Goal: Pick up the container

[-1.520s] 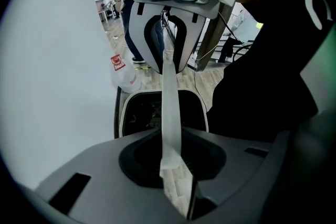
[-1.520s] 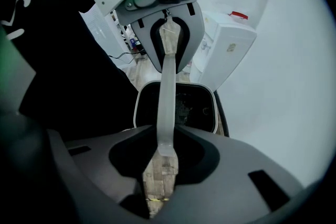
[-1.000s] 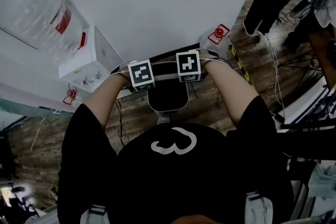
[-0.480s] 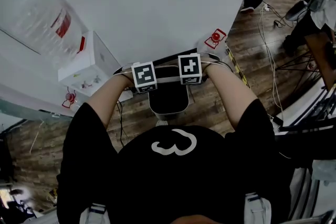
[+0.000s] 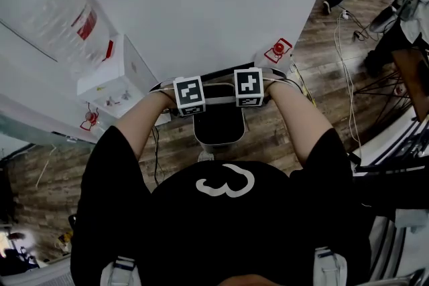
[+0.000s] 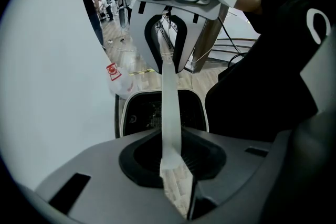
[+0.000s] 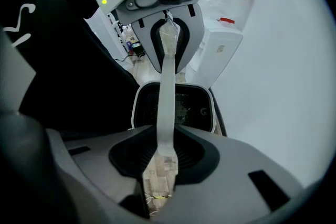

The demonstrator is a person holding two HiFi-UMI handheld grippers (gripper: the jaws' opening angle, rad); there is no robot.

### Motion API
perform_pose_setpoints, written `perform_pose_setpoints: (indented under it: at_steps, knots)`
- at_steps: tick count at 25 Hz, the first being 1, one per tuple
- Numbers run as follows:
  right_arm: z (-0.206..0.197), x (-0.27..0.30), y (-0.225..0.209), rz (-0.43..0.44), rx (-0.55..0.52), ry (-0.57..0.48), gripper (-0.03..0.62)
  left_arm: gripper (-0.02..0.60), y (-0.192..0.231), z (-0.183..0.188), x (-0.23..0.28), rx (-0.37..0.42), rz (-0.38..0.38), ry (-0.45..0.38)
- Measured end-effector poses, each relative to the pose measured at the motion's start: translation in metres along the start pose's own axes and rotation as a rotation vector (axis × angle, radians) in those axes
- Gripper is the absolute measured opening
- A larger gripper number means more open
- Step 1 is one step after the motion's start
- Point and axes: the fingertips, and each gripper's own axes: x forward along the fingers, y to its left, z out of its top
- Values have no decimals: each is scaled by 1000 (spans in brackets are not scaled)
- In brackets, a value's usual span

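Observation:
The container [image 5: 218, 127] is a dark bin with a white rim, hanging over the wooden floor in front of the person. Its thin white handle [image 5: 218, 98] spans between my two grippers. My left gripper [image 5: 194, 98] is shut on one end of the handle, my right gripper [image 5: 244, 90] on the other. In the left gripper view the handle strip [image 6: 170, 107] runs from my jaws [image 6: 170, 170] up to the right gripper [image 6: 168, 44], with the bin [image 6: 157, 115] below. The right gripper view mirrors this: jaws [image 7: 163, 165], strip [image 7: 166, 97], bin [image 7: 176, 107], left gripper [image 7: 169, 34].
A white water dispenser [image 5: 117, 80] with a big clear bottle [image 5: 67, 17] stands against the white wall on the left. A clear plastic bottle with a red label [image 5: 276, 51] lies by the wall. Cables and stands [image 5: 375, 70] crowd the floor at the right.
The hands, both grippers and the hanging container have drifted slightly to the right in the head view. The grips on the handle are unchanged.

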Motion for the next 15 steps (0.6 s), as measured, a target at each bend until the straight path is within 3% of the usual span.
perform_pose_setpoints:
  at_steps: [15]
  knots:
    - [-6, -2, 25, -2, -2, 7, 104, 80, -24, 8, 3, -1, 0, -9]
